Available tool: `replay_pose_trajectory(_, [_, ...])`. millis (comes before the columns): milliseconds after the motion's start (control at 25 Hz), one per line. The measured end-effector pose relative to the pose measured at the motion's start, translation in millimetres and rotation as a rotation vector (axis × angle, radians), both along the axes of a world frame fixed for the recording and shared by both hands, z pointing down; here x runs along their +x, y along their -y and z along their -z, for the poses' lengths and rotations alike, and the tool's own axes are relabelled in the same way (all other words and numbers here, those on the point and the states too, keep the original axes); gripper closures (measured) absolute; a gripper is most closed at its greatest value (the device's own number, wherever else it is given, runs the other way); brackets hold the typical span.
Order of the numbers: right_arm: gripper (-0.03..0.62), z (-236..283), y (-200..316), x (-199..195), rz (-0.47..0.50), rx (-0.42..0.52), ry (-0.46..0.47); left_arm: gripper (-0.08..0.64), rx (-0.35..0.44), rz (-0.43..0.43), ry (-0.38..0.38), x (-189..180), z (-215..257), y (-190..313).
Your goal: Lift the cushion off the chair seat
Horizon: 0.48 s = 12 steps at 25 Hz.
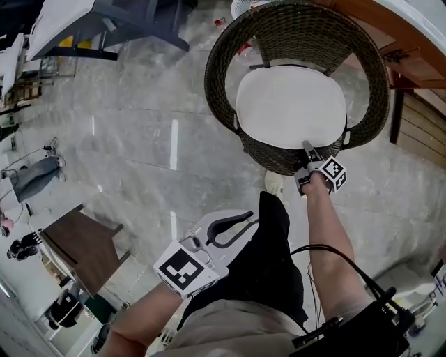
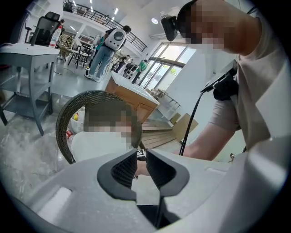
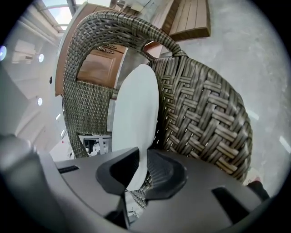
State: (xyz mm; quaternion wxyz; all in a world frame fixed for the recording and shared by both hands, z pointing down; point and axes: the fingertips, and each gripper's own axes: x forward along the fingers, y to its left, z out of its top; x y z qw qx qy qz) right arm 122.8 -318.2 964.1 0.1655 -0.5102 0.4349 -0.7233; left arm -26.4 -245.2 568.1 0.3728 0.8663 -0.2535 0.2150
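Cushion (image 1: pixel 289 104) lies flat, seemingly longest crosswise, right claw (image 3: pixel 142 167) pinching its edge.

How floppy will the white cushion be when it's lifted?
Probably bendy: the cushion looks thin, and its edge pinches narrow in the right gripper. Likely light too, so held by one edge it may droop.

You've got glossy grey stone floor (image 1: pixel 139 139) spreading all around you, a brown wooden table (image 1: pixel 80 244) down at your left, a white-topped desk (image 1: pixel 63 21) further off, plank steps (image 1: pixel 418 118) on your right, and people (image 2: pixel 107 48) standing over by the tall windows (image 2: pixel 170 68).
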Motion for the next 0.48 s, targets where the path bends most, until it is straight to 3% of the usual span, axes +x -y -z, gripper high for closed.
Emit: replay_pose_trajectory(480, [0.549, 74.9, 11.0, 6.3, 0.060, 0.150, -0.056, 0.514, 0.065, -0.017, -0.038, -6.0, 32.0, -15.1])
